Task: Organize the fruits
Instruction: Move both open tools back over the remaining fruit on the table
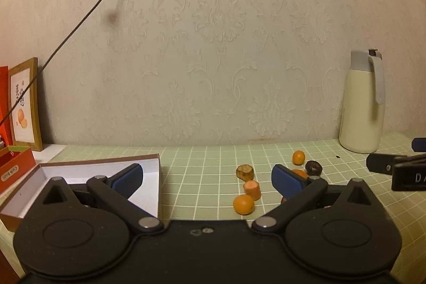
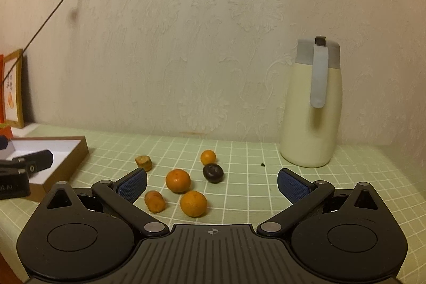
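While both claws hang spread and empty, no fruit has yet been boxed.
Left claw (image 1: 207, 181): bare-looking white-lined box (image 1: 80, 169) under its left finger, fruit ahead and right. Right claw (image 2: 212, 184): carrot piece (image 2: 154, 201) beside its left finger, oranges (image 2: 177, 180) between the fingers; judged next move, closing on one.

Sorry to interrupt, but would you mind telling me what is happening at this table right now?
A person is sorting fruit with a handheld tool in each hand. Both the left tool and the right tool are open and hold nothing. Small oranges, a dark fruit and cut pieces lie loose on the green checked cloth. The open box on the left looks empty in its visible part. A cream jug stands by the wall.
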